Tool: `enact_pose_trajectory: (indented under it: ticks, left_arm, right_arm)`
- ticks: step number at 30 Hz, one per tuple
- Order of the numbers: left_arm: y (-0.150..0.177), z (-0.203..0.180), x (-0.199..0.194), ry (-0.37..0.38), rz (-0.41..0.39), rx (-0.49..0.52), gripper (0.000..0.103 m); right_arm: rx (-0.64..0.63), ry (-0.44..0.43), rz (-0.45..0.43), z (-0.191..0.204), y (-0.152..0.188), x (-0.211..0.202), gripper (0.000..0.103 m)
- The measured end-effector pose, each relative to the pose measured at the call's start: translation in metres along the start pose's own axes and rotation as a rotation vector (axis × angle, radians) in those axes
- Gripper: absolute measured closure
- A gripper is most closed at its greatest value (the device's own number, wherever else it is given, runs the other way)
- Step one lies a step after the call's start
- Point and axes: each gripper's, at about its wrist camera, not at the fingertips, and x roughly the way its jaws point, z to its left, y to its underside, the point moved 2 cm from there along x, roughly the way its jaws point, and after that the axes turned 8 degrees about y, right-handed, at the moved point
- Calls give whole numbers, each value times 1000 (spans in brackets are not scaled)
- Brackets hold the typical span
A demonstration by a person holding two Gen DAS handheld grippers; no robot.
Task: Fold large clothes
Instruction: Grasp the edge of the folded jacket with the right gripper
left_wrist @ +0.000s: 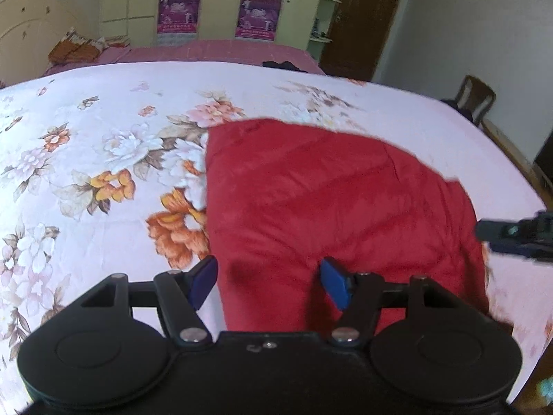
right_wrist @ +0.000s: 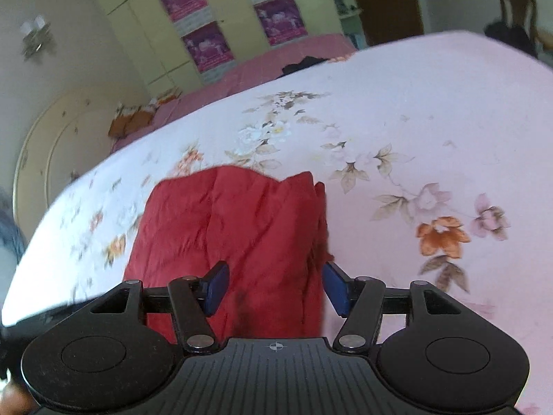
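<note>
Bedroom, floral bedspread (left_wrist: 86,138). Red garment (left_wrist: 328,200) lies on bed, already folded into compact bundle. Left tongs (left_wrist: 268,285) spread, empty; right tongs (right_wrist: 274,287) spread, empty. Final tidy fold possibly outstanding.

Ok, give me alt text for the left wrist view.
A red garment lies on a floral bedsheet, with the open left gripper over its near edge. The right gripper shows at the garment's right side.
</note>
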Motion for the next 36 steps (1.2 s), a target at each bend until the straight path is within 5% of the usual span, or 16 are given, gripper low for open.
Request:
enact_pose_trajectory:
  ticks: [8, 10, 14, 24, 28, 29, 31, 36]
  left_arm:
    - [-38, 29, 34, -2, 11, -91, 39]
    - [-40, 32, 45, -4, 18, -102, 39]
    - [-42, 33, 54, -19, 7, -108, 39]
    - [-33, 7, 96, -31, 48, 63, 30]
    - [-33, 10, 98, -28, 62, 67, 29]
    - [-34, 11, 95, -26, 60, 59, 29]
    - [-39, 12, 90, -25, 54, 36, 31]
    - [-58, 6, 88, -40, 4, 69, 33]
  right_arm:
    - [75, -31, 49, 0, -26, 49, 45]
    - [53, -45, 47, 6, -27, 54, 81]
    - [-47, -34, -28, 21, -27, 51, 89]
    - [120, 80, -36, -26, 26, 86, 91]
    - [71, 96, -25, -24, 13, 77, 90]
    - [57, 105, -49, -23, 6, 68, 89]
    - [40, 117, -118, -22, -9, 49, 62]
    - [-68, 61, -158, 2, -40, 43, 61]
